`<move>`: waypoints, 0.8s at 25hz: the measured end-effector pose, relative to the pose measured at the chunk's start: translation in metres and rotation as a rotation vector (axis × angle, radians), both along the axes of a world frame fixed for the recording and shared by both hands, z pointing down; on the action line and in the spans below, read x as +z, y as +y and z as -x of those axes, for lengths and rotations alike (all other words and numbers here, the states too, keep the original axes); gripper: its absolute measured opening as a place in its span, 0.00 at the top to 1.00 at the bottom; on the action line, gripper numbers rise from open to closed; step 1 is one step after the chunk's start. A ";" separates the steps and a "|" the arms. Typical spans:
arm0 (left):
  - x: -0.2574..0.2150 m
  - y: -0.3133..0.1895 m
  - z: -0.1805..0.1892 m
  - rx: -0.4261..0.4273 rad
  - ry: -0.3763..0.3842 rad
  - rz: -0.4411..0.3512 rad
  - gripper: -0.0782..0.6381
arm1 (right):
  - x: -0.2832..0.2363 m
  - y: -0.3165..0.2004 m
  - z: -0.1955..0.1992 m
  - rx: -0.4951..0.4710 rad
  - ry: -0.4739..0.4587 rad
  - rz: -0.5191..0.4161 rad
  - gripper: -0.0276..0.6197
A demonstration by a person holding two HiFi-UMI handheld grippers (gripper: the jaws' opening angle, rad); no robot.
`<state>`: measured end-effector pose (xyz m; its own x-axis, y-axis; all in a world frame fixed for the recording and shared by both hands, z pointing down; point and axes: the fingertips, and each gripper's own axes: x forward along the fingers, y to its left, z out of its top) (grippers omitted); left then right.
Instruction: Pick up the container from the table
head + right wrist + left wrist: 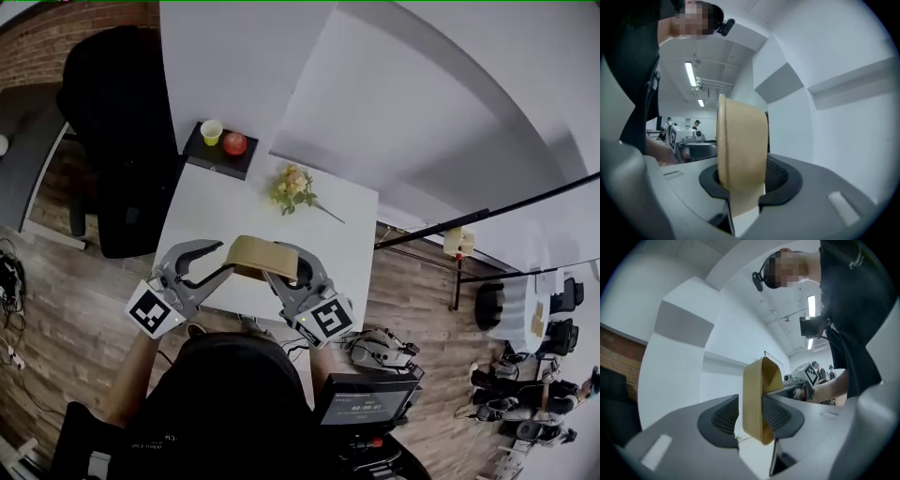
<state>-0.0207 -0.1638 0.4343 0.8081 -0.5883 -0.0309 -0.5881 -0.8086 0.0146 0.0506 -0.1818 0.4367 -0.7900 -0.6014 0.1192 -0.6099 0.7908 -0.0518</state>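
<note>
A tan paper container [264, 258] hangs tipped on its side above the white table [216, 211], between my two grippers. The right gripper [289, 270] is shut on it: in the right gripper view both pads press the container [740, 150] at the gripper [740, 180]. The left gripper [223, 258] has the container's other end between its jaws. In the left gripper view the container [757, 399] rests against the right pad [780, 416]. A thin gap shows at the left pad [723, 417], so this gripper [752, 420] stands open.
A black tray [217, 155] at the table's far end holds a yellow-green cup [212, 131] and a red apple [234, 142]. A small bunch of flowers [292, 187] lies mid-table. A black chair [122, 141] stands at the left. Equipment [380, 352] lies on the floor at the right.
</note>
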 end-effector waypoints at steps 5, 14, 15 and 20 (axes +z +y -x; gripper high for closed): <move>0.009 -0.007 0.033 -0.115 0.007 -0.006 0.73 | -0.025 -0.030 -0.057 0.207 -0.376 0.099 0.75; 0.028 -0.013 0.046 -0.212 -0.023 -0.008 0.80 | 0.006 -0.039 -0.074 0.318 -0.508 0.163 0.74; 0.025 -0.013 0.045 -0.211 -0.014 -0.032 0.81 | 0.008 -0.038 -0.073 0.315 -0.505 0.163 0.74; 0.022 -0.017 0.036 -0.208 -0.002 -0.066 0.82 | 0.007 -0.037 -0.079 0.308 -0.503 0.156 0.74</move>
<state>-0.0568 -0.1807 0.4568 0.6698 -0.7389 -0.0734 -0.7422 -0.6692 -0.0355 0.1292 -0.2187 0.4437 -0.5644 -0.8169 -0.1185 -0.6801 0.5416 -0.4941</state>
